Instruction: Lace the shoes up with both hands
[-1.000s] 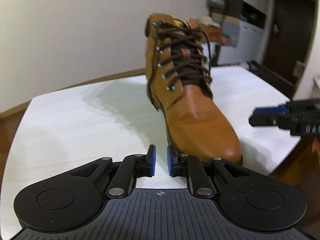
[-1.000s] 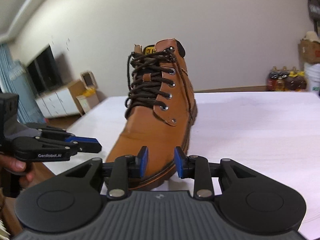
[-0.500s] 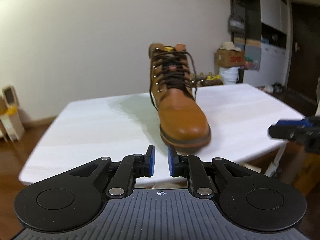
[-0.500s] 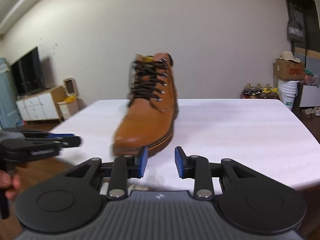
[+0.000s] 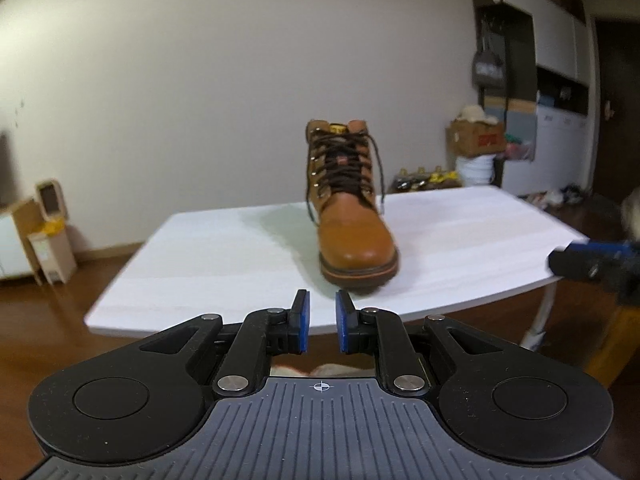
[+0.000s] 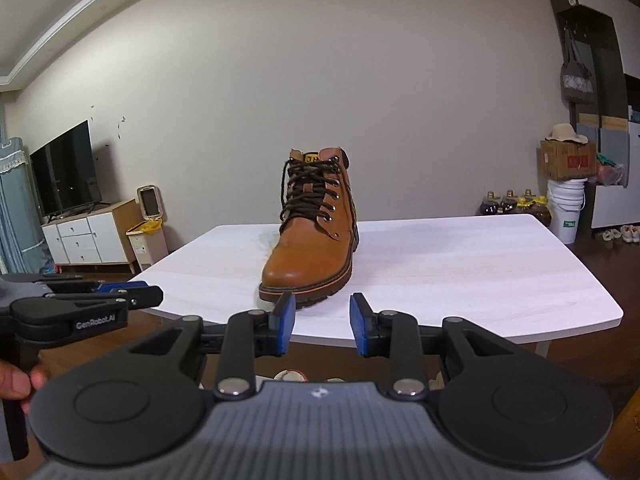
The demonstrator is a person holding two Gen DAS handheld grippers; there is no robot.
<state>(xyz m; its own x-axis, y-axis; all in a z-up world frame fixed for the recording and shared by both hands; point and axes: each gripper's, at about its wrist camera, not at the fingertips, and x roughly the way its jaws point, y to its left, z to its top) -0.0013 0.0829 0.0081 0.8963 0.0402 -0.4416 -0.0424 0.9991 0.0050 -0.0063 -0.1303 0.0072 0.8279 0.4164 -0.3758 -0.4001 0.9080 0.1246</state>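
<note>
A tan leather boot stands upright on the white table, toe toward me. Its dark brown laces are threaded through the eyelets, and the loose ends hang down both sides. My left gripper is back from the table's front edge, open by a narrow gap with nothing in it. In the right wrist view the boot sits a little left of centre on the table. My right gripper is open wider, also empty and short of the table edge. The left gripper shows at lower left.
A hand holds the left gripper's handle. The right gripper shows blurred at the right edge of the left wrist view. Beyond the table are a TV cabinet, a bin, a white bucket, a cardboard box and wooden floor.
Both grippers have pulled back from the boot, from over the table to off its front edge. The boot now looks small and far. The jaw gaps look unchanged.
</note>
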